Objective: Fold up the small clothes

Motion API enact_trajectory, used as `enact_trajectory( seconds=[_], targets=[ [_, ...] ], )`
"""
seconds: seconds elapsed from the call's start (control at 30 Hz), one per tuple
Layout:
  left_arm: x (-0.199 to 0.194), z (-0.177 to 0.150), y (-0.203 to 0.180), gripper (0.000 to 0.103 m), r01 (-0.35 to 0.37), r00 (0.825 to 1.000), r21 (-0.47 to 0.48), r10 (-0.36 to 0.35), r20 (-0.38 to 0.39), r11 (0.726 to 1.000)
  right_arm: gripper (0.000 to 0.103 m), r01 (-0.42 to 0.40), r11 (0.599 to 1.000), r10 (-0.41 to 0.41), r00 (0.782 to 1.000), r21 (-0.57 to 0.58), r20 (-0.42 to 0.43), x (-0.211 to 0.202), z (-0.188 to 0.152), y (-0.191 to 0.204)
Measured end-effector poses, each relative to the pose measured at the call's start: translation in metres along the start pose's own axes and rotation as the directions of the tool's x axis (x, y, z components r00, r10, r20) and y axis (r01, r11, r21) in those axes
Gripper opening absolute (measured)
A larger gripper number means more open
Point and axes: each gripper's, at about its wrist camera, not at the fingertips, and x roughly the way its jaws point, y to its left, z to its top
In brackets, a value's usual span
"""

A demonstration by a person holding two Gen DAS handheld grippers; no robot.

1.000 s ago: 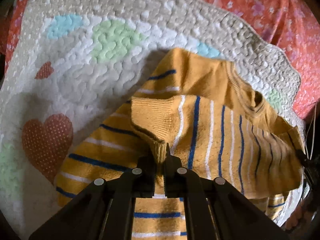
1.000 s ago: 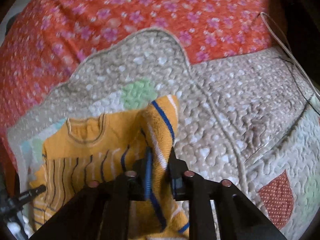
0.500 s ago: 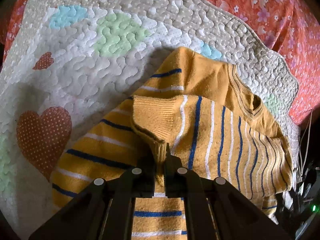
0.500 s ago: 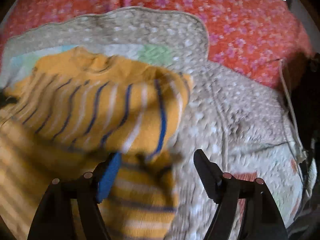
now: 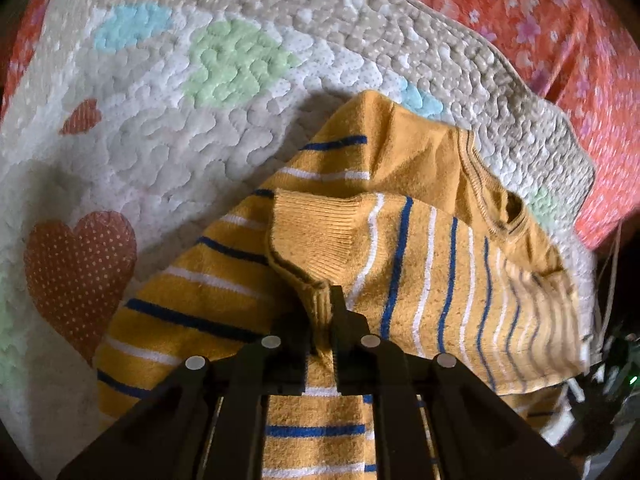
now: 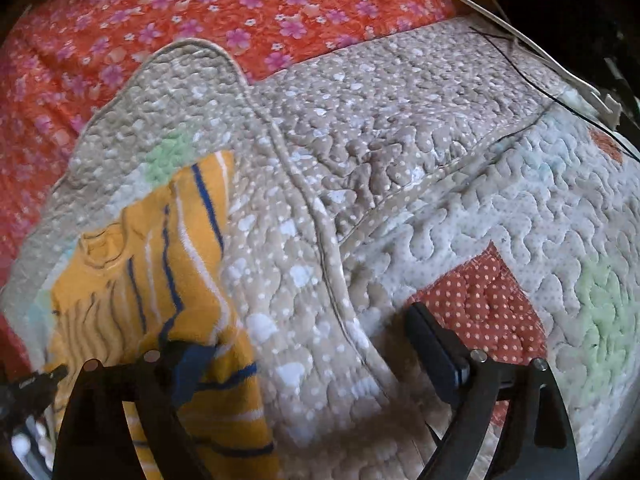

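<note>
A small mustard-yellow sweater with blue and white stripes lies on a quilted mat. One sleeve is folded across its chest. My left gripper is shut on the ribbed cuff of that sleeve, low over the sweater's body. In the right wrist view the sweater lies at the left. My right gripper is open and empty, its left finger at the sweater's edge and its right finger over a red dotted patch.
The mat has pastel patches and red dotted hearts. It lies on a red flowered bedspread. White and black cables run across the mat's far right corner.
My right gripper has opened and let go of the sleeve it held, then swung right off the sweater. My left gripper keeps its hold on the cuff and has barely moved.
</note>
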Motion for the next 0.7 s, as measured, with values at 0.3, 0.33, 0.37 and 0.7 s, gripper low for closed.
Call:
enact_trajectory(
  seconds=[0.3, 0.33, 0.37, 0.7],
  targets=[
    [-0.059, 0.0, 0.043, 0.027, 0.026, 0.998, -0.049, -0.023, 0.056, 0.998, 0.092, 0.208, 0.975, -0.214, 0.973, 0.074, 0.09, -0.054, -0.031, -0.021],
    [-0.067, -0.002, 0.051, 0.032, 0.007, 0.997, -0.057, -0.002, 0.076, 0.998, 0.092, 0.189, 0.981, -0.193, 0.976, 0.048, 0.103, -0.062, -0.034, -0.007],
    [-0.075, -0.002, 0.061, 0.034, -0.013, 0.995, -0.071, 0.02, 0.095, 0.997, 0.092, 0.157, 0.987, -0.159, 0.982, 0.023, 0.103, -0.067, -0.038, 0.008],
    [-0.132, -0.019, 0.172, 0.037, -0.042, 0.985, -0.329, 0.095, 0.147, 0.943, 0.074, -0.367, 0.883, 0.284, 0.914, -0.291, -0.29, -0.051, -0.147, 0.2]
  ],
)
